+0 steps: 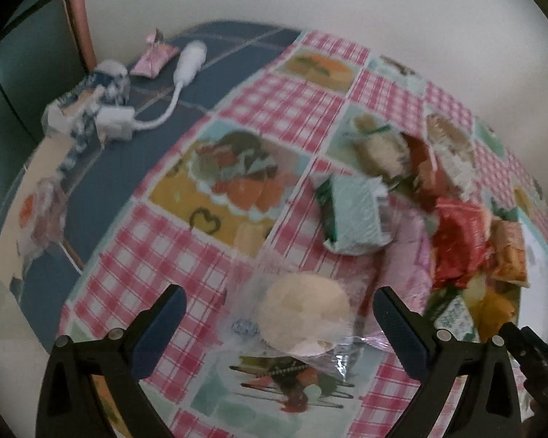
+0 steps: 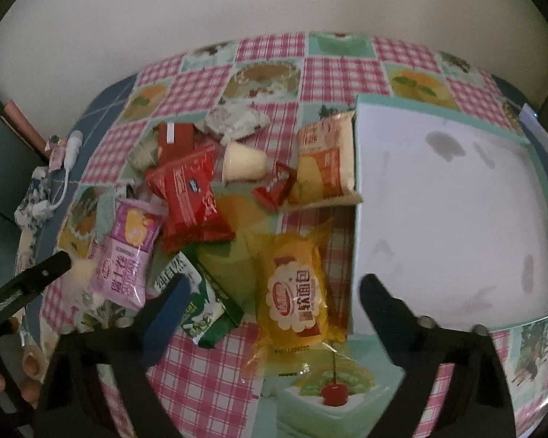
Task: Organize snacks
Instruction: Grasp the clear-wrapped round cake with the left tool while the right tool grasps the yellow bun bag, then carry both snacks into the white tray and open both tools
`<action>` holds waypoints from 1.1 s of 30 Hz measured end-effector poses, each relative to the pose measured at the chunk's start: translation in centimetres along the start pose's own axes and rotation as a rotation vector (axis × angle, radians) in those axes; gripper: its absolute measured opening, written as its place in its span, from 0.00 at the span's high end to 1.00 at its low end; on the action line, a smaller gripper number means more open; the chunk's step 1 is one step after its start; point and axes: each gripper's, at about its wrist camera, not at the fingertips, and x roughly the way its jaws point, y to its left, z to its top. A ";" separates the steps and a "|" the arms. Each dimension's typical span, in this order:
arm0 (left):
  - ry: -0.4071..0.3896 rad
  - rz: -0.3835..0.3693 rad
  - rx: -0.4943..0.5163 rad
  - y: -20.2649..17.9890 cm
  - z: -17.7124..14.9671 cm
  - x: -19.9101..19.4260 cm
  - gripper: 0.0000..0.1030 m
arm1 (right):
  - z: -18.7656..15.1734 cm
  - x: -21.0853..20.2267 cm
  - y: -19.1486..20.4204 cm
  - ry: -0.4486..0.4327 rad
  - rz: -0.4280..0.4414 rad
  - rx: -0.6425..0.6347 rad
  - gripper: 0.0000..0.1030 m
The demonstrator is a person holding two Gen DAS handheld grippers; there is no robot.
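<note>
In the left wrist view my left gripper [image 1: 279, 308] is open, its jaws on either side of a round pale bun in a clear wrapper [image 1: 305, 315] lying on the checked tablecloth. Beyond it lie a mint-green packet [image 1: 354, 215] and a red packet [image 1: 460, 242]. In the right wrist view my right gripper [image 2: 274, 292] is open and empty above a yellow bread packet [image 2: 296, 292]. A shallow white box with a teal rim [image 2: 438, 197] lies to its right. A pile holds a pink packet [image 2: 128, 255], a red packet [image 2: 190, 197], a green packet [image 2: 201, 303] and an orange packet [image 2: 325, 157].
A white cable with a plug [image 1: 179, 80], a small pink pouch [image 1: 153, 58] and crumpled blue-and-white paper [image 1: 87, 106] lie on the blue cloth at the far left. A pale wall stands behind the table. The left gripper also shows in the right wrist view [image 2: 29, 281].
</note>
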 end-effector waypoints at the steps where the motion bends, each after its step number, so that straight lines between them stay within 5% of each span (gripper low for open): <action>1: 0.011 0.005 0.003 -0.1 -0.1 0.5 0.01 | 0.0 0.1 0.0 0.003 0.001 -0.001 0.20; 9: 0.057 0.014 -0.003 -0.4 -0.7 2.7 0.01 | -0.2 1.7 -0.6 0.051 -0.016 0.003 0.40; 26: 0.073 0.063 -0.047 0.1 -1.1 3.3 0.08 | -0.6 2.7 -0.3 0.094 -0.003 -0.019 0.47; 33: 0.067 0.058 -0.067 2.1 -0.1 2.4 0.19 | -0.9 2.8 0.0 0.093 -0.023 -0.042 0.56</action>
